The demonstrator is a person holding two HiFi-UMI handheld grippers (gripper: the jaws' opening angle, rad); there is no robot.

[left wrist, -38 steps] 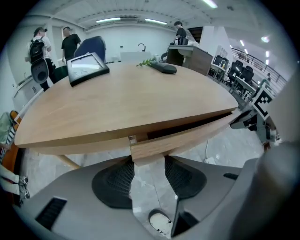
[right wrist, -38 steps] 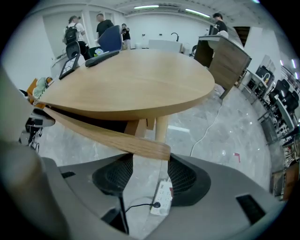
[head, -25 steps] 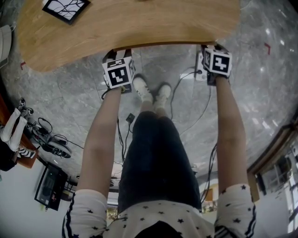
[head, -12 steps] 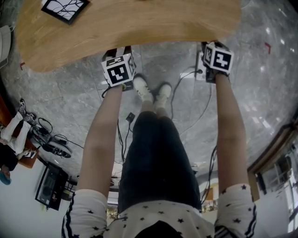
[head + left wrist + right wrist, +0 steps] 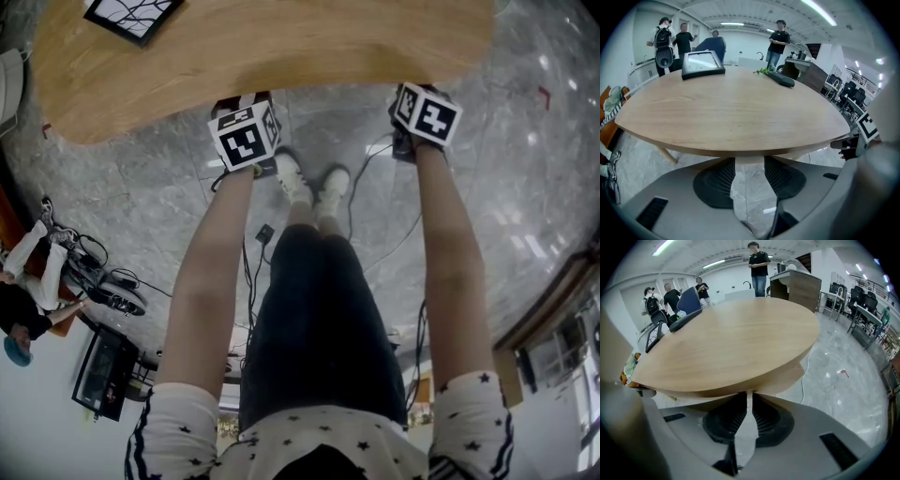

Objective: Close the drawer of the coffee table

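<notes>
Coffee table [image 5: 281, 56]: oval, pale wood top; drawer [image 5: 787, 376] perhaps beneath its rim.

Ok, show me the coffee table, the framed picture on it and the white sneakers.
coffee table [image 5: 281, 47], head view, bare wooden top.
framed picture [image 5: 131, 13], head view, its white middle.
white sneakers [image 5: 290, 178], head view, top of the picture-left shoe.

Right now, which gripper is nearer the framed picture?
Left. The left gripper is at the table's near edge, on the framed picture's side; the right gripper, jaws closing on nothing, is farther along that edge.
</notes>
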